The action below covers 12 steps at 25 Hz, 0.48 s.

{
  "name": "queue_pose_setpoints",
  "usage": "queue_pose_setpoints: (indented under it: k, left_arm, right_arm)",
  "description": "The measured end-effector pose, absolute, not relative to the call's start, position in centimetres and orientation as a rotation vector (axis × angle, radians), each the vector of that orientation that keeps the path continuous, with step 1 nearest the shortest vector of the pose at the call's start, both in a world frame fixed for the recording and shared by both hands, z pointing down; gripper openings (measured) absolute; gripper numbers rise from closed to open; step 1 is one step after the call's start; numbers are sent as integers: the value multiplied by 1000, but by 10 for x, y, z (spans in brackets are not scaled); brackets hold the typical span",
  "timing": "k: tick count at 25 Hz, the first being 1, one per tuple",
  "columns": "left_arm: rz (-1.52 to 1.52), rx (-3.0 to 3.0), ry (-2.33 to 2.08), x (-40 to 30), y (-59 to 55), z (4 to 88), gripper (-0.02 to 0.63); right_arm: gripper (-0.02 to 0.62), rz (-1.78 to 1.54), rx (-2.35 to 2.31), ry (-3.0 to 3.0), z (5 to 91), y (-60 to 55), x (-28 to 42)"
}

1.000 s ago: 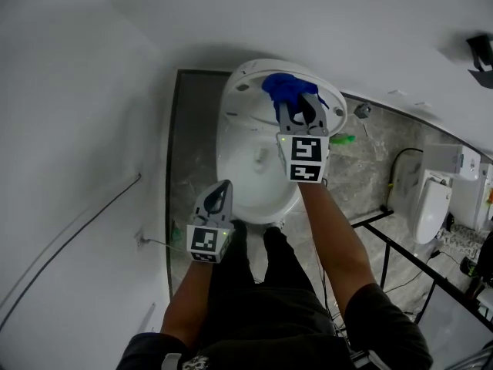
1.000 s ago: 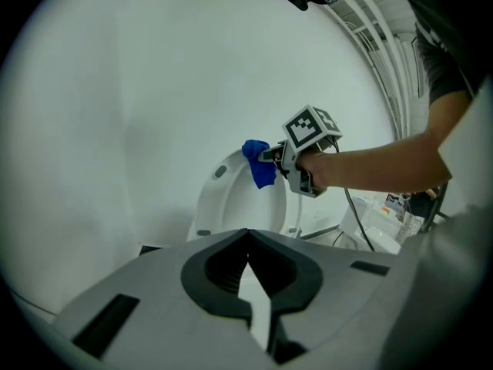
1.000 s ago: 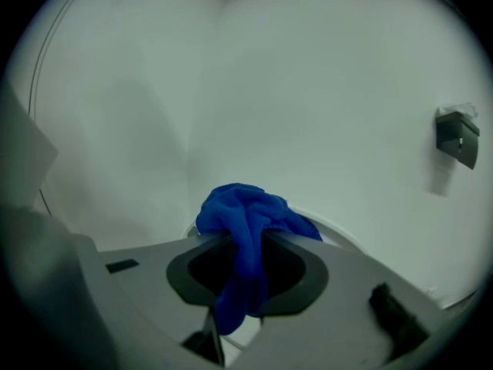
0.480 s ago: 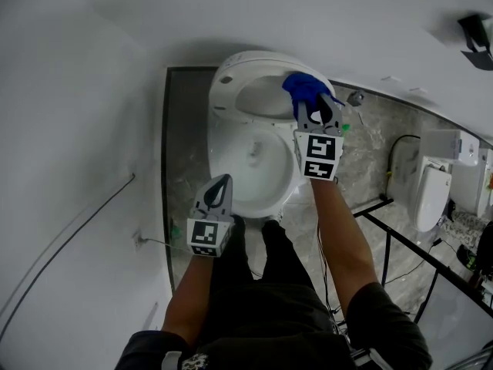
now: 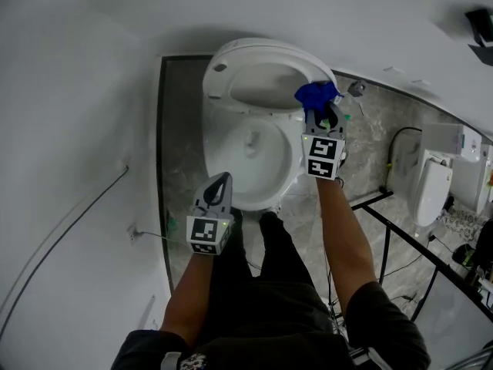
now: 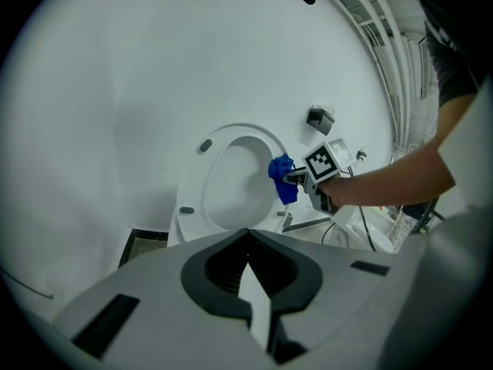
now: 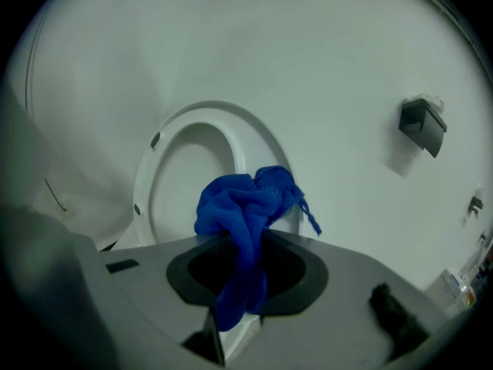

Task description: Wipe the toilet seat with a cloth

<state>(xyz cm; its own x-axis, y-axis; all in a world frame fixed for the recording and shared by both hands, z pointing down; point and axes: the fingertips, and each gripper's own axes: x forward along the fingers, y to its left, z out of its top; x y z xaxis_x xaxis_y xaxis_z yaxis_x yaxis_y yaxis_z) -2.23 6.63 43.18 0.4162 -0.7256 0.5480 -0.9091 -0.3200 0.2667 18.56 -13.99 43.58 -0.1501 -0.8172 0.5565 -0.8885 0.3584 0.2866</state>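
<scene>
The white toilet stands against the wall with its seat (image 5: 258, 72) raised above the bowl (image 5: 246, 156). My right gripper (image 5: 324, 116) is shut on a crumpled blue cloth (image 5: 316, 95), which rests against the right edge of the raised seat. The right gripper view has the cloth (image 7: 245, 210) bunched between the jaws in front of the seat ring (image 7: 166, 168). My left gripper (image 5: 219, 190) hangs shut and empty over the front left rim of the bowl. In the left gripper view the cloth (image 6: 281, 177) and right gripper (image 6: 296, 178) sit at the seat's (image 6: 223, 179) right side.
A second toilet (image 5: 430, 199) stands on the marble floor at the right, behind a black metal frame (image 5: 385, 237). A black fixture (image 5: 481, 48) hangs on the wall. A water valve (image 5: 356, 89) and something green (image 5: 348, 116) sit beside the toilet. A cable (image 5: 69, 230) runs along the left wall.
My right gripper has carried the cloth from the top middle of the raised seat across to its right edge and lower. The left gripper has stayed shut near the bowl's front.
</scene>
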Motion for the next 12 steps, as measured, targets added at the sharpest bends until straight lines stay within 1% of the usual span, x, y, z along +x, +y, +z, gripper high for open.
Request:
queue_pose_setpoints:
  k: [12]
  left_arm:
    - [466, 2131, -1390, -26, 54, 482, 9]
  right_arm:
    - [91, 362, 1452, -1861, 548, -102, 227]
